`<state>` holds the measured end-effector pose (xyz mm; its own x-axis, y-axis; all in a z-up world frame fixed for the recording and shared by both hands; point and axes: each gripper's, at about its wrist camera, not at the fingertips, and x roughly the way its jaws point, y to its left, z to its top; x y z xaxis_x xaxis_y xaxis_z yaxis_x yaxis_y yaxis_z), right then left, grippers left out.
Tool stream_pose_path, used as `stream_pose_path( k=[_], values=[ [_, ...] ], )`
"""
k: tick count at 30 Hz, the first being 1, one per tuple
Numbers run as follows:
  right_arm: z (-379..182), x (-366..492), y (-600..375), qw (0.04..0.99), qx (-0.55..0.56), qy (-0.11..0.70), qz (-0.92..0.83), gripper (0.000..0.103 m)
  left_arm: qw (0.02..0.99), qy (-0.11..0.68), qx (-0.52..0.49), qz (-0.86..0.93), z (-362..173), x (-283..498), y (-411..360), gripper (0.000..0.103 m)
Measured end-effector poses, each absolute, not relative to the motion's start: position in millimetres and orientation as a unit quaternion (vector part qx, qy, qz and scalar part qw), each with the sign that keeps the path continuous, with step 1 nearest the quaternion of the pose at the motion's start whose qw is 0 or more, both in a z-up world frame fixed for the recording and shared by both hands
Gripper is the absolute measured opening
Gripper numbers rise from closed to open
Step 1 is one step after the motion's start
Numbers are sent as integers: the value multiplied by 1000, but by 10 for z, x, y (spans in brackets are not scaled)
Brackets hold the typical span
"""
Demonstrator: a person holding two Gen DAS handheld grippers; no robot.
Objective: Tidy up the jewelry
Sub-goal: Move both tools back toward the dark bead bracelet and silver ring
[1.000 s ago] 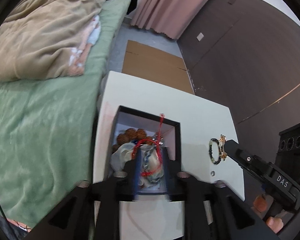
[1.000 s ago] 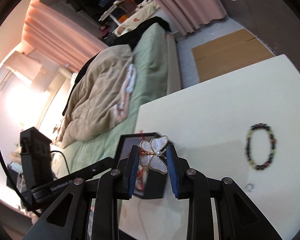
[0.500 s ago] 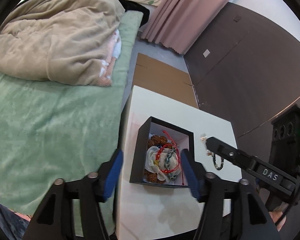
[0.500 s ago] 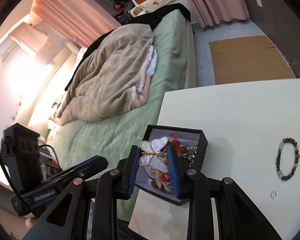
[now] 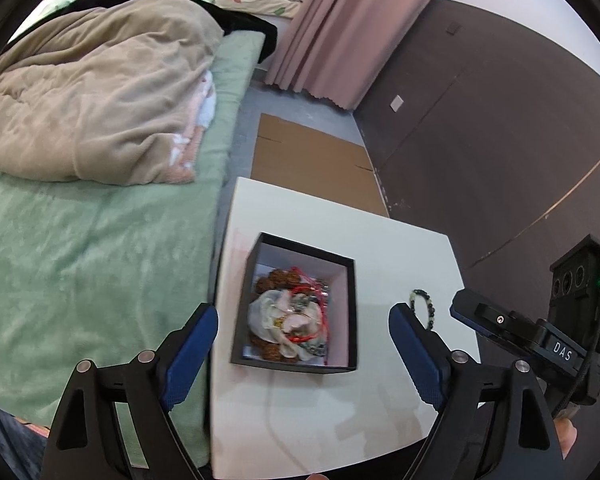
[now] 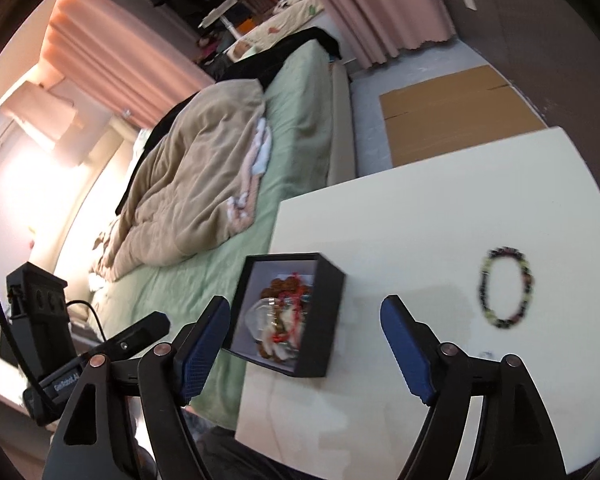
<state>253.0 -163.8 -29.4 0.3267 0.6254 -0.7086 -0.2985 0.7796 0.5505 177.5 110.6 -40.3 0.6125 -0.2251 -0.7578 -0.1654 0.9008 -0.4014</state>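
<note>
A black jewelry box (image 5: 340,364) stands open on the white table (image 5: 400,248) near its left edge. It holds brown beads, a red cord and white pieces (image 5: 288,316). It also shows in the right wrist view (image 6: 324,320). A dark and green bead bracelet (image 6: 506,288) lies on the table to the right of the box; in the left wrist view (image 5: 424,300) it is partly hidden by a finger. A small ring (image 6: 487,354) lies near it. My left gripper (image 5: 304,354) is open and empty above the box. My right gripper (image 6: 306,344) is open and empty.
A bed with a green sheet (image 5: 80,260) and beige quilt (image 5: 88,100) borders the table's left side. Flat cardboard (image 5: 312,160) lies on the floor beyond. A dark wall (image 5: 500,140) is to the right.
The left gripper let go of the red cord into the box, opened wide and pulled back up. The right gripper opened; the butterfly piece it held is no longer between its fingers.
</note>
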Motion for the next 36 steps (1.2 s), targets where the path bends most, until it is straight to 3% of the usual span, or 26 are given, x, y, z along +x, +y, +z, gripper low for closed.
stream_pose_path(
  k=[5,9,29,36],
  values=[
    [-324,2568,-2004,805,181,497,271,79,871,444,-209,-29,-378,1847,861,88],
    [-370,2598,-2247,806,190,499,256,90,871,450,-195,-37,-373,1950,624,88],
    [-625,2692,-3215,809,232,509,182,90,848,507,-132,-85,-761,2561,-530,88],
    [-734,2723,-3418,809,243,517,141,90,834,532,-112,-96,-1007,2724,-822,70]
  ],
)
